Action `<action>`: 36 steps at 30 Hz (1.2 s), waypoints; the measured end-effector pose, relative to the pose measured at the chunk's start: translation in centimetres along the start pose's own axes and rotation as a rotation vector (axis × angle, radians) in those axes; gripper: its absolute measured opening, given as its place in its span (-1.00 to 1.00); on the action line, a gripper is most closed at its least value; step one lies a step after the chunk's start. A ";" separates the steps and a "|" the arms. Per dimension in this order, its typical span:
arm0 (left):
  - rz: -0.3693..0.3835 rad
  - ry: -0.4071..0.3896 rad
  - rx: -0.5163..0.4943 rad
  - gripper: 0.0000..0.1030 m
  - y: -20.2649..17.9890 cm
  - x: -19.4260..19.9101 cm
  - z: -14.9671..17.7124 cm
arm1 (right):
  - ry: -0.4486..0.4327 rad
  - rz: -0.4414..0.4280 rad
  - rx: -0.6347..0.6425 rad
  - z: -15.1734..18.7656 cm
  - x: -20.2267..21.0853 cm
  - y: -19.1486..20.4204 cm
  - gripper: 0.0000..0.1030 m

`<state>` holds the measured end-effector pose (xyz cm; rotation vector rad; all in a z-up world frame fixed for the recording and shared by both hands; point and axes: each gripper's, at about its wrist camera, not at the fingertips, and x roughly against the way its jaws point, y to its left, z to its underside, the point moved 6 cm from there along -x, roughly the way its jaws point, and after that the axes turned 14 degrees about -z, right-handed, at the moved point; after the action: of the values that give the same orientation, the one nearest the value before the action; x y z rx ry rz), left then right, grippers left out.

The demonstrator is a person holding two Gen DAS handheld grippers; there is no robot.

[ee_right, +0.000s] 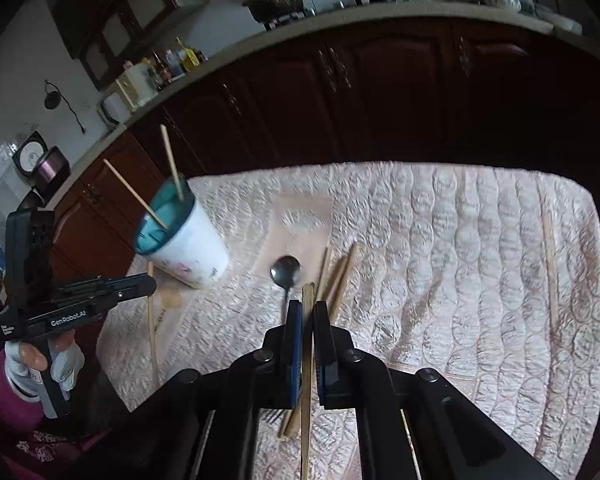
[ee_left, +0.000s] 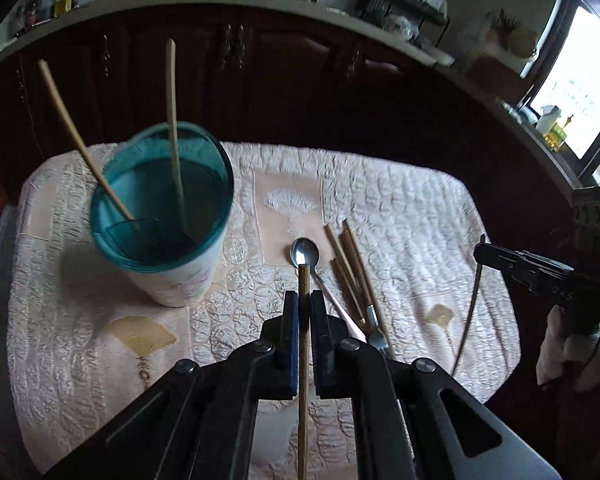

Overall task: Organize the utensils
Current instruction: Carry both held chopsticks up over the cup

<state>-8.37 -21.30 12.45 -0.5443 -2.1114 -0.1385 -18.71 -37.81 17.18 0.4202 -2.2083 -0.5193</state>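
1. Left gripper [ee_left: 304, 304] and right gripper [ee_right: 308, 316] each clamp 1 chopstick [ee_left: 303, 360].
2. Cup [ee_left: 162, 216], left of centre, holds 2.
3. Next, likely: tip sticks into cup.

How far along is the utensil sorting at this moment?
Partly done. Two chopsticks already stand in the teal-rimmed cup. In hand: the left tongs and the right tongs are each shut on one chopstick, neither yet over the cup. Left on the quilted cloth: a spoon, a fork, and several loose chopsticks beside them.
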 end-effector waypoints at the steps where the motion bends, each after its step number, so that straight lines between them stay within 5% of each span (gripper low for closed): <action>1: 0.003 -0.018 0.003 -0.90 0.5 1.1 -0.1 | -0.006 -0.003 0.010 -0.2 0.6 0.4 -0.87; 9: 0.005 -0.129 0.036 -0.90 3.5 7.6 -1.7 | -0.058 -0.047 0.102 -3.1 1.8 5.6 -0.87; 19: -0.055 -0.278 0.090 -0.90 7.4 13.1 -7.8 | -0.148 -0.132 0.219 -10.7 1.4 12.6 -0.87; 36: -0.248 -0.355 0.117 -0.90 11.7 11.0 -14.4 | -0.237 -0.127 0.261 -20.9 -5.1 18.4 -0.87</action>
<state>2.45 -11.51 28.32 -0.2475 -2.5117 -0.0607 -1.59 -24.32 35.27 0.6688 -2.5011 -0.3626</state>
